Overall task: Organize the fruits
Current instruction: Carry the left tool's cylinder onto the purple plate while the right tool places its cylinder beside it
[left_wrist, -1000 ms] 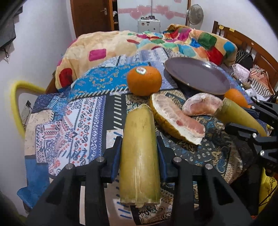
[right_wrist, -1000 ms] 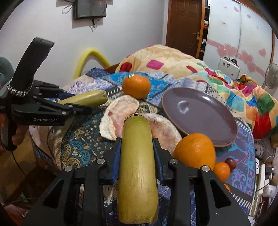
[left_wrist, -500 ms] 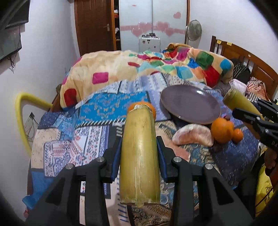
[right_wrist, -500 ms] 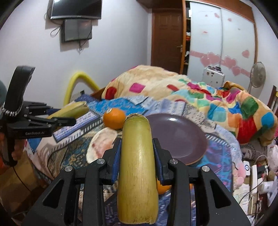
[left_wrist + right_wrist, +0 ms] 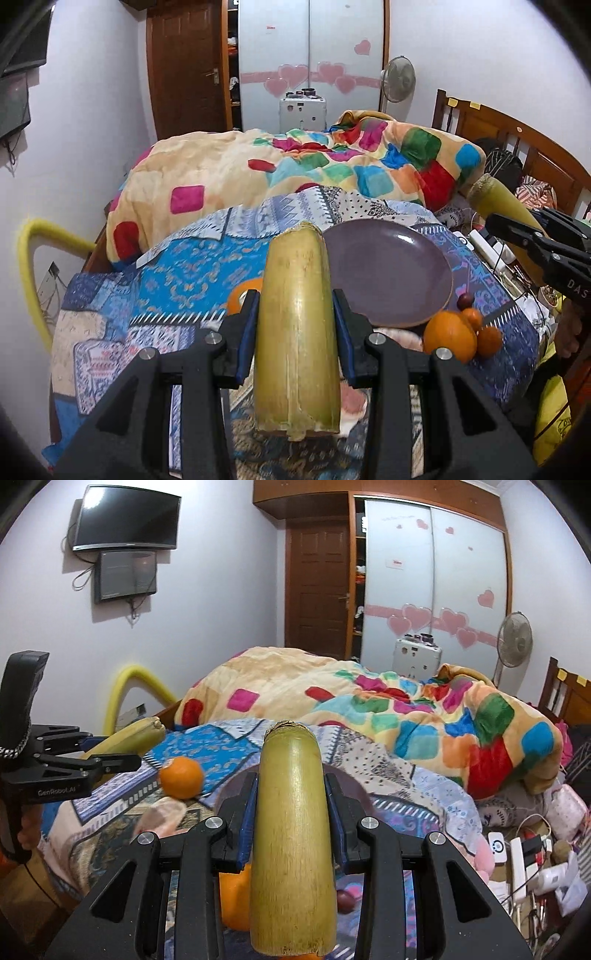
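gripping a stiff, smooth-skinned sugarcane piece (image 5: 297, 332) mid-length in my left tool (image 5: 295, 336) and another cane piece (image 5: 291, 834) in my right tool (image 5: 291, 830), both raised over the bed's purple plate (image 5: 391, 269).

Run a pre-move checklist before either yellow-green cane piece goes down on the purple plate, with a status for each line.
1. Left gripper clamped on its yellow-green cut cane piece, jaws on both sides: ok.
2. Right gripper clamped on its own yellow-green cane piece: ok.
3. Round purple plate bare of fruit where visible: ok.
4. Plate lying flat on the patterned blue cloth: cannot tell; its near rim looks raised.
5. Large orange, two small orange fruits and dark red berry clear of the plate: not ok, they crowd its near edge.
6. The two grippers apart from each other: ok.
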The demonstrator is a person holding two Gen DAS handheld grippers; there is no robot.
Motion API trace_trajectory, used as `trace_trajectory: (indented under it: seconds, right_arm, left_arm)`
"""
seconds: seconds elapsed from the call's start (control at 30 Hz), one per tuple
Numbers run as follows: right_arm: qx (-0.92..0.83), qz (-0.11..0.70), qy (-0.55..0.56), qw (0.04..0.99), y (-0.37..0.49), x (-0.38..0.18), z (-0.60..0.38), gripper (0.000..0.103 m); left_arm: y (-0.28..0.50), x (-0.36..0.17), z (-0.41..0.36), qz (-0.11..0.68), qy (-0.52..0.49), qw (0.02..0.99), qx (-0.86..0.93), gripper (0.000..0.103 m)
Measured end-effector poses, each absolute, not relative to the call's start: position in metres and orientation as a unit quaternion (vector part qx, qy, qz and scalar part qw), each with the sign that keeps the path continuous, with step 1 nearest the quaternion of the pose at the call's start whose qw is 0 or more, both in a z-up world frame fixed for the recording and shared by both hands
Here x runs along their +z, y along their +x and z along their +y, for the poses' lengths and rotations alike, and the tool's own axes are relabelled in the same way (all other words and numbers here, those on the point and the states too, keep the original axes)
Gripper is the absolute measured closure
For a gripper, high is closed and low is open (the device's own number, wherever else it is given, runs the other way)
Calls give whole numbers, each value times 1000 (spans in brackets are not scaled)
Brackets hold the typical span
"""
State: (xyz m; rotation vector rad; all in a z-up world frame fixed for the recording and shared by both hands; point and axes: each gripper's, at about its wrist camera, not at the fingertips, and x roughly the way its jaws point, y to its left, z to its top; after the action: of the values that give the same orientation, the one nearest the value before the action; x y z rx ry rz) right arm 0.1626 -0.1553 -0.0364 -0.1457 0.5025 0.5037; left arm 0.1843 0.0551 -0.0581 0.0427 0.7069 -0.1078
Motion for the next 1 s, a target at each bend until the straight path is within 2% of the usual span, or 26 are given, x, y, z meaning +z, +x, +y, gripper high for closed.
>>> trace_trajectory:
  seconds: [0.33,1.0]
  right_arm:
    - [215,258,-70,939,203,-50,-166,72]
    - [191,350,-80,913,282,-100,-155,72]
  left_arm:
    - [235,-72,33,357,35,932,-47,65]
    - [313,-113,-4,399,52,914,-47,65]
